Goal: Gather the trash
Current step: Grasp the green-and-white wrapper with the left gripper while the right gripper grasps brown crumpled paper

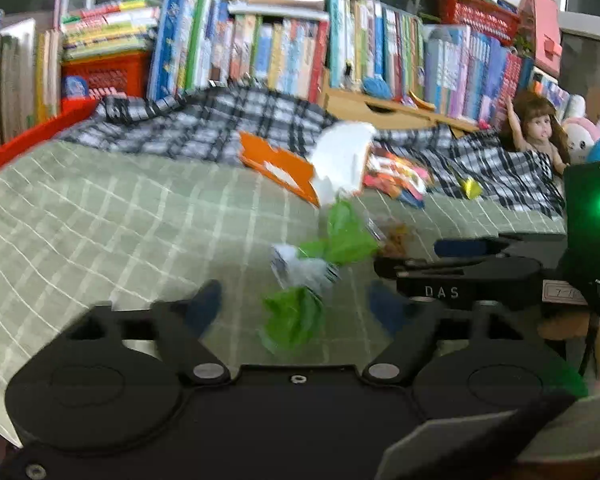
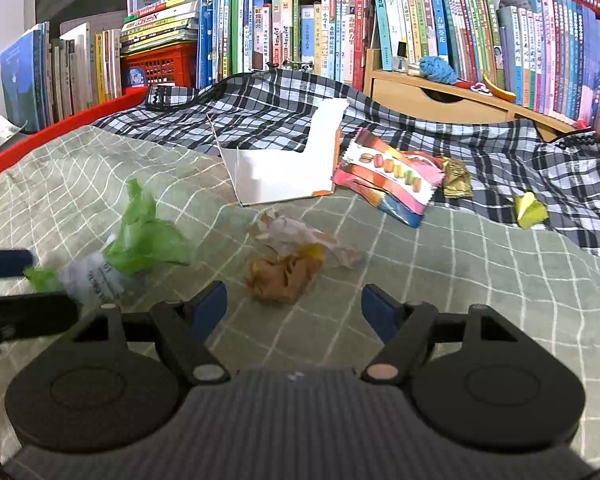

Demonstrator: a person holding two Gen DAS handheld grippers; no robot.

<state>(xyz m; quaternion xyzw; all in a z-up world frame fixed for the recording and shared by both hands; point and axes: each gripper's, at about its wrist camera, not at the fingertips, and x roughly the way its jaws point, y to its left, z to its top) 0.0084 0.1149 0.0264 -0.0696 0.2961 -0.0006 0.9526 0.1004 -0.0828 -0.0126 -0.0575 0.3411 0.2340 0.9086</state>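
Observation:
A green and white plastic wrapper [image 1: 312, 268] lies on the green checked bedcover, between the spread fingers of my left gripper [image 1: 296, 304], which is open; whether they touch is blurred. In the right wrist view the same wrapper [image 2: 140, 240] is at the left, with the left gripper [image 2: 52, 284] around its white end. My right gripper [image 2: 294, 302] is open just short of a crumpled brown wrapper [image 2: 282, 274], not touching it. Behind lie pale crumpled paper [image 2: 300, 236], a white and orange carton [image 2: 284, 168], a macaron snack pack [image 2: 388, 176], a gold wrapper [image 2: 456, 178] and yellow paper [image 2: 530, 210].
A plaid cloth [image 2: 260, 108] covers the far side of the bed. Rows of books [image 2: 320, 32], a red basket [image 2: 160, 66] and a wooden drawer unit [image 2: 420, 96] stand behind. A red rail [image 2: 60, 128] runs at the left. A doll [image 1: 540, 128] and soft toys sit at the right.

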